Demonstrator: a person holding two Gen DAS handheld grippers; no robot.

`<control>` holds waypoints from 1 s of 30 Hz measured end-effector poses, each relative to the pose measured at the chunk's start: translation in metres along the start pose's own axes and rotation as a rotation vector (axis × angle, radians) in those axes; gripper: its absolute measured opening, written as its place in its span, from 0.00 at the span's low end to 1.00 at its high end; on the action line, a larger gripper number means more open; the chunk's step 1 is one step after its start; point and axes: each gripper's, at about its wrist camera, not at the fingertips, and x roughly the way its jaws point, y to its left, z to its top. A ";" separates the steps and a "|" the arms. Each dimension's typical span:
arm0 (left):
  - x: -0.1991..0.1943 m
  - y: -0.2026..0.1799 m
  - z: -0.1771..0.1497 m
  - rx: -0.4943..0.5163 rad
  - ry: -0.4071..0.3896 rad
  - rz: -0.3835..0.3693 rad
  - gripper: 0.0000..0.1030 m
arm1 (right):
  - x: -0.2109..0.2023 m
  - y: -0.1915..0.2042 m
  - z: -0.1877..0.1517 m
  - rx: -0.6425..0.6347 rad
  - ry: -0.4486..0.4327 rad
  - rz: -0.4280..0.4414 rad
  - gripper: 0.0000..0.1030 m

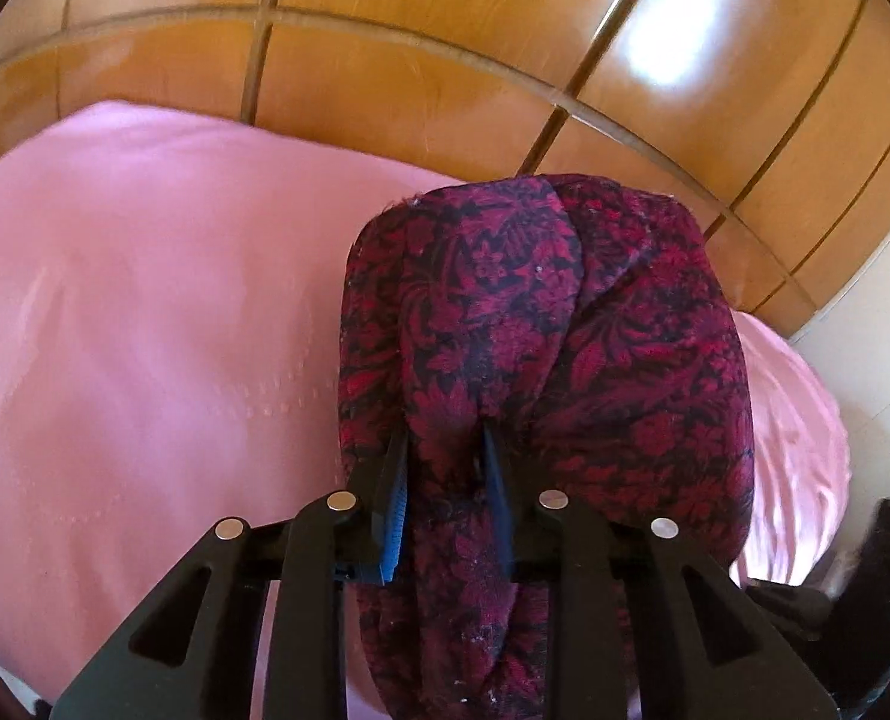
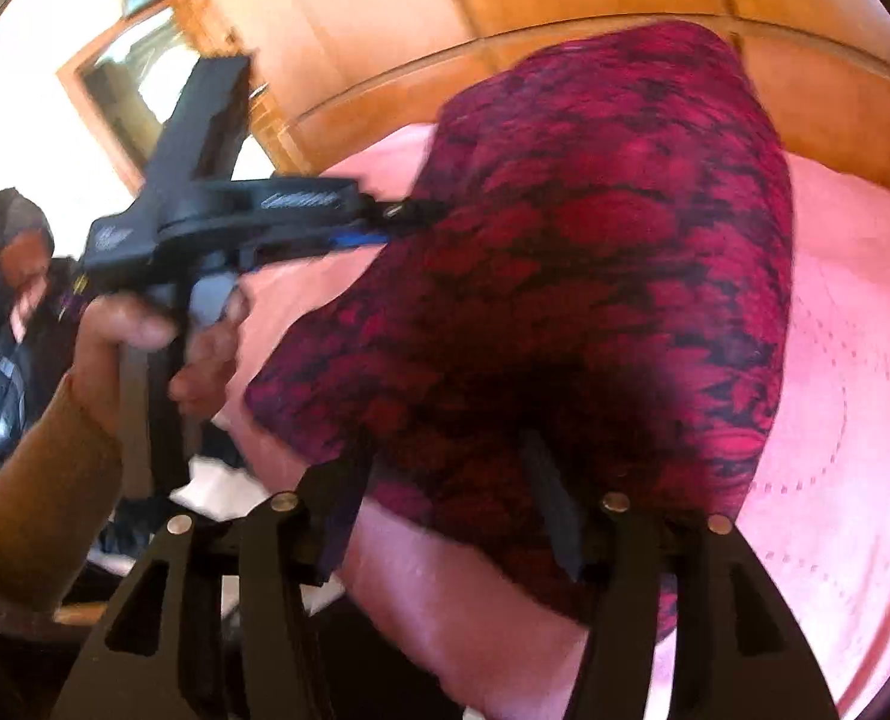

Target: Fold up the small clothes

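Ahead of both jaws, the dark red floral-print cloth garment (image 1: 541, 324) runs lengthwise; left gripper (image 1: 445, 438) pinches a fold, right gripper (image 2: 445, 456), blurred, seemingly spread around it.

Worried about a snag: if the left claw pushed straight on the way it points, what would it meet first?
The dark red floral cloth, already bunched between the left claw and rising right ahead. Behind lies the pink bedsheet, probably next, though depth is unclear.

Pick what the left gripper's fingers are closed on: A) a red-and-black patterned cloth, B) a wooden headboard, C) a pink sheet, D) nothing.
A: in the left wrist view the left gripper pinches a bunched fold of the red-and-black patterned cloth.
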 end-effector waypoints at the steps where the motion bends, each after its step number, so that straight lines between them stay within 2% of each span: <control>1: 0.000 -0.002 -0.001 0.010 -0.005 0.013 0.23 | -0.010 0.000 0.001 -0.006 -0.002 0.024 0.52; 3: -0.002 -0.005 -0.005 0.025 -0.014 0.028 0.23 | -0.029 -0.004 0.009 -0.004 -0.042 0.026 0.52; 6: -0.006 -0.002 -0.007 0.016 -0.020 0.024 0.23 | -0.053 -0.027 0.034 0.057 -0.136 -0.022 0.51; 10: -0.012 -0.002 -0.008 0.023 -0.029 0.036 0.23 | -0.041 -0.059 0.095 0.131 -0.217 -0.073 0.48; 12: -0.007 -0.001 -0.010 0.028 -0.027 0.050 0.23 | -0.018 -0.067 0.118 0.150 -0.194 -0.110 0.49; 15: 0.005 -0.001 -0.016 0.044 -0.021 0.112 0.23 | 0.035 -0.092 0.140 0.187 -0.105 -0.177 0.49; 17: 0.012 0.004 -0.017 0.042 -0.023 0.127 0.23 | 0.060 -0.099 0.140 0.185 -0.071 -0.233 0.49; 21: 0.006 0.001 -0.016 0.043 -0.020 0.131 0.23 | 0.056 -0.101 0.144 0.154 -0.084 -0.258 0.51; 23: 0.000 -0.003 -0.015 0.057 -0.030 0.121 0.23 | 0.045 -0.090 0.138 0.120 -0.116 -0.247 0.60; 25: -0.008 -0.005 -0.014 0.046 -0.038 0.097 0.23 | 0.030 -0.085 0.125 0.117 -0.144 -0.209 0.79; 26: -0.014 -0.007 -0.015 0.045 -0.046 0.090 0.24 | 0.018 -0.082 0.120 0.122 -0.174 -0.195 0.83; 28: -0.023 -0.008 -0.017 0.038 -0.053 0.095 0.38 | 0.001 -0.079 0.109 0.140 -0.208 -0.171 0.94; 29: -0.028 -0.008 -0.017 0.024 -0.060 0.085 0.43 | -0.011 -0.082 0.098 0.159 -0.228 -0.150 0.95; 30: -0.031 -0.008 -0.016 0.013 -0.063 0.072 0.51 | -0.013 -0.083 0.093 0.175 -0.234 -0.140 0.96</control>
